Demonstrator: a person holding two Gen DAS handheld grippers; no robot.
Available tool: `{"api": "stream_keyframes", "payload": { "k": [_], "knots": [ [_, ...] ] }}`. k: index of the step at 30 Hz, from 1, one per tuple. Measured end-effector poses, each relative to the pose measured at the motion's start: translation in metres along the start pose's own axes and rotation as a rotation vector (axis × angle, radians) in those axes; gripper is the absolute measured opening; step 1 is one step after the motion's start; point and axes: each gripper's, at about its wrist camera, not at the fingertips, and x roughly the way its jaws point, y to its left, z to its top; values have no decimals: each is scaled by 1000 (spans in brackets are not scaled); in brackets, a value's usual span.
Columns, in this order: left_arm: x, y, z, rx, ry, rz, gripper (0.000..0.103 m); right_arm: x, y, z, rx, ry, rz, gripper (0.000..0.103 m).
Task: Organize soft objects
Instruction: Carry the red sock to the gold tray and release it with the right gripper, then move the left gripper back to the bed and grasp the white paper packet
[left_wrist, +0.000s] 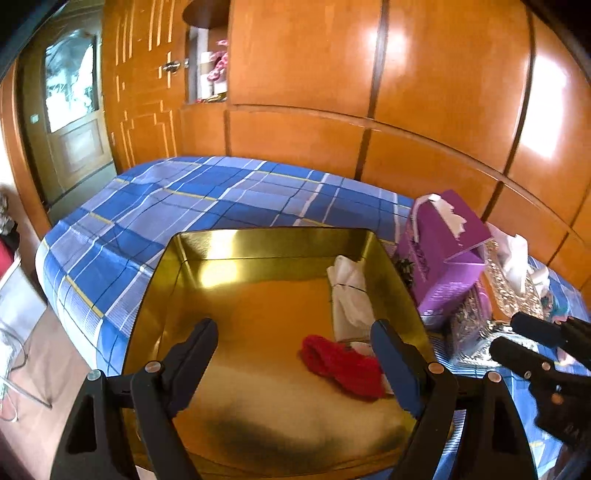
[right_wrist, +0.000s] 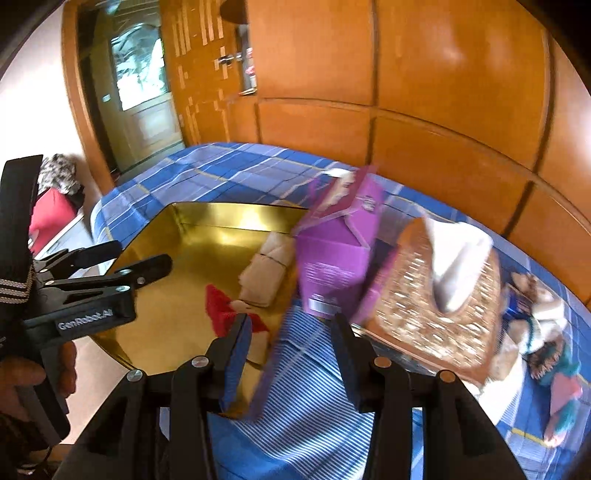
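The gold tray (left_wrist: 258, 243) sits on the plaid bed (left_wrist: 166, 192) and already holds two soft things against its right side: a white bundle (left_wrist: 349, 295) tied with a thread, near the far wall, and a red cloth (left_wrist: 343, 363) closer in, so the sorting looks partly done. Left to gather, by my reading, is a plush toy (right_wrist: 543, 321) lying on the bed well apart from the tray, at the far right of the right wrist view. The left gripper (left_wrist: 295, 354) hangs over the tray with its jaws wide apart and nothing between them. The right gripper (right_wrist: 291, 343) is just outside the tray's right edge, jaws partly apart and empty, over striped cloth (right_wrist: 306, 369). Between it and the toy stand a purple box (right_wrist: 332, 254) and a glittery tissue box (right_wrist: 432, 302), close together just beside the tray; both would have to be cleared or reached around. A wooden wardrobe (left_wrist: 369, 74) backs the bed.
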Motion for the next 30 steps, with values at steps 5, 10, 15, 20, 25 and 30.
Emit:
{"api": "stream_keyframes", "payload": {
  "k": [5, 10, 15, 20, 25, 30],
  "knots": [
    [-6, -15, -2, 35, -5, -24, 85, -18, -30, -14, 72, -27, -57, 45],
    [-12, -32, -5, 74, -7, -49, 85, -30, -59, -25, 152, -42, -105, 45],
    [-15, -47, -6, 113, -7, -69, 85, -40, -88, -38, 243, -55, -152, 45],
    [-24, -66, -6, 171, -21, -126, 85, -50, -114, -55, 308, -53, -214, 45],
    [-39, -99, -2, 270, -54, -222, 85, -64, -150, -87, 386, -26, -290, 45],
    [-51, -145, -1, 402, -68, -331, 85, -78, -187, -129, 485, 25, -384, 45]
  ]
}}
